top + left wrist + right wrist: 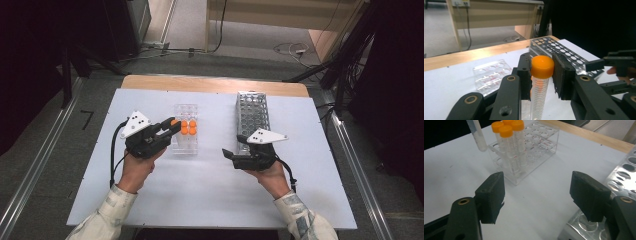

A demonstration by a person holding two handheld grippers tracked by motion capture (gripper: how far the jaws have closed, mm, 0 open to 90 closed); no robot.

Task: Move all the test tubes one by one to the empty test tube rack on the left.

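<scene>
The left gripper (541,75) clamps an orange-capped tube (540,82) lifted from the clear rack (185,140); the right gripper (537,195) waits with jaws wide and empty; next, I think, the tube must go upright into the metal rack (252,112).

Likely a laboratory: a clear tube rack (185,134) and a metal rack (252,114) on a white table (210,190), cables (295,49) across the floor.

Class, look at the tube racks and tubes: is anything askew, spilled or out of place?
Nothing stands out. The clear rack and metal rack stand upright, no spill shows, and one orange-capped tube is gripped upright in the left gripper.
</scene>
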